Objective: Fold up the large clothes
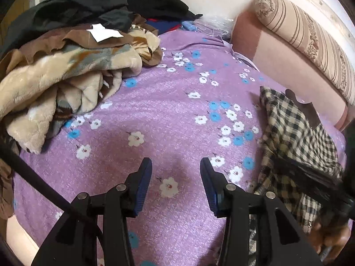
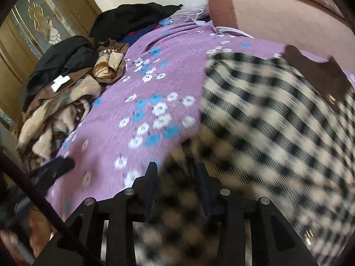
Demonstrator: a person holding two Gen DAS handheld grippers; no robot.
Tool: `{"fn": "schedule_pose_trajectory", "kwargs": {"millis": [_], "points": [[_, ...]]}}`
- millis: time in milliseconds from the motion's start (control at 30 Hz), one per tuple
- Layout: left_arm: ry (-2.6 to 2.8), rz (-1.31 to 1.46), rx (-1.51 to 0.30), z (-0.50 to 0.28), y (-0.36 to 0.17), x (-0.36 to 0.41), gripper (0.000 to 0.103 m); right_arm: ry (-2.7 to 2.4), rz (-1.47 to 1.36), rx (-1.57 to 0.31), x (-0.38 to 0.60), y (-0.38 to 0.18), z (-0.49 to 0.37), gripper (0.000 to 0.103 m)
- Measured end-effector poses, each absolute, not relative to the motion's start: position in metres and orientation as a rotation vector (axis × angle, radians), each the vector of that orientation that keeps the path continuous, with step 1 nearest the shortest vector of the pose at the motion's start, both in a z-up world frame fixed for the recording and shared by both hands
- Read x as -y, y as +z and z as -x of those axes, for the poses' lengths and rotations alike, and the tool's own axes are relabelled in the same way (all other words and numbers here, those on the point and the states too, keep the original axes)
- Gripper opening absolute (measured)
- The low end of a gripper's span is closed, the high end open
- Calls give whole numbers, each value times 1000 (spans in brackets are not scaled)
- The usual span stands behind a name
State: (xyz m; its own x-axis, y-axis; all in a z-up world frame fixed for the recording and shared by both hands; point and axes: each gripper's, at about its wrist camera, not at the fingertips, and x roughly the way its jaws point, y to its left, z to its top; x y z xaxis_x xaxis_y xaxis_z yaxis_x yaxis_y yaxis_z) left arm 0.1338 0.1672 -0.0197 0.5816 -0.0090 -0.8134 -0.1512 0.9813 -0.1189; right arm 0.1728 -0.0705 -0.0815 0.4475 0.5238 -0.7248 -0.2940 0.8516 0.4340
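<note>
A black-and-cream checked garment (image 1: 295, 141) with a brown collar (image 1: 306, 110) lies on the right of the purple flowered bed cover (image 1: 159, 110). My left gripper (image 1: 176, 186) is open and empty above the bare cover, left of the garment. In the right wrist view the garment (image 2: 277, 133) is blurred by motion and fills the right side. My right gripper (image 2: 176, 181) stands partly open with checked cloth between its fingers; whether it grips the cloth cannot be told. The right gripper also shows in the left wrist view as a dark blur (image 1: 310, 175) over the garment.
A heap of beige and brown blankets (image 1: 66, 84) and black clothes (image 1: 88, 6) fills the left and far side of the bed. A pink headboard (image 1: 284, 57) with a striped bolster (image 1: 310, 35) runs along the right. A wooden cabinet (image 2: 40, 28) stands beyond the bed.
</note>
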Motion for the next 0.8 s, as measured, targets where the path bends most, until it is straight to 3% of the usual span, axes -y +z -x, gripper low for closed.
{"fn": "schedule_pose_trajectory", "kwargs": {"millis": [167,233,300,433,633,800], "points": [[8,163,-960,-126,-20,-146,45,333,-343,-976,187,-76,-112,41],[-39,155,-964,-122,-22,-131,49,224,-382,-965,246,-71,-79,48],[-90,141,-967,-118,-24,-115,49,83,-421,-959,315,-68,-32,54],[-167,39,-970,-107,-37,-71,50,-124,-439,-1009,408,-68,73,54],[-165,-149,-974,-97,-66,-18,54,-113,-275,-1071,401,-71,160,63],[-128,-170,-938,-93,-70,-12,58,-149,-242,-1042,382,-91,190,64]]}}
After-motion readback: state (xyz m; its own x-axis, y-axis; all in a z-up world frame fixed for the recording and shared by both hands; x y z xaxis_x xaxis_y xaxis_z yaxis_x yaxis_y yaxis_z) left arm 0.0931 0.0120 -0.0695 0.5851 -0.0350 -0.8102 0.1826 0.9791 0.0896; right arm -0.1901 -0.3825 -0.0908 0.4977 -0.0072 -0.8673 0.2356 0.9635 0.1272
